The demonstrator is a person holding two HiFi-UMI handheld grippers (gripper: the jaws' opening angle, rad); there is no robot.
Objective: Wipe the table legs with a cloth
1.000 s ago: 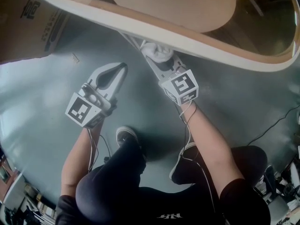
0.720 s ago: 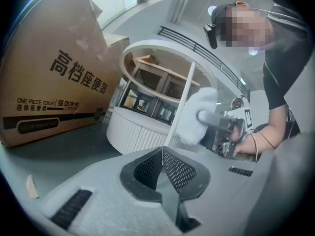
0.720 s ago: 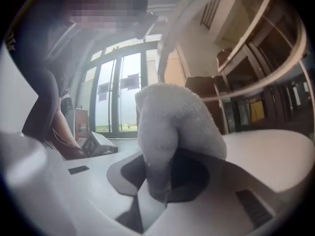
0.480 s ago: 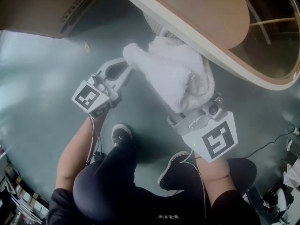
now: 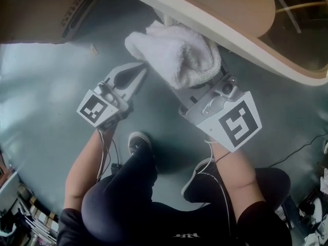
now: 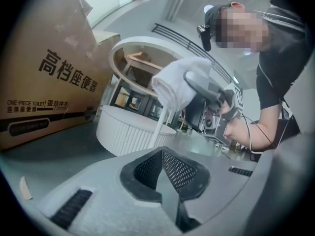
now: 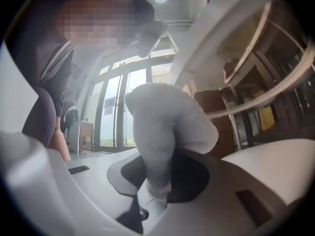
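A fluffy white cloth (image 5: 174, 53) hangs bunched from my right gripper (image 5: 199, 82), which is shut on it just below the cream table rim (image 5: 246, 41). In the right gripper view the cloth (image 7: 165, 132) fills the space between the jaws and hides the table leg. My left gripper (image 5: 138, 72) is beside the cloth's left end, shut with nothing in it. The left gripper view shows its pads (image 6: 170, 166) meeting, the thin white table leg (image 6: 161, 127) ahead, and the cloth (image 6: 177, 85) held up in front of that leg.
A cardboard box (image 5: 51, 9) with printed lettering lies on the grey floor at upper left, with a small scrap (image 5: 94, 49) near it. The person's shoe (image 5: 137, 141) and knees are below the grippers. A round white ribbed base (image 6: 128, 132) stands behind the leg. A cable (image 5: 297, 147) runs at right.
The right gripper pulled back from the leg with the cloth, which spread out large, then moved up and left towards the table rim. The left gripper stayed nearly still.
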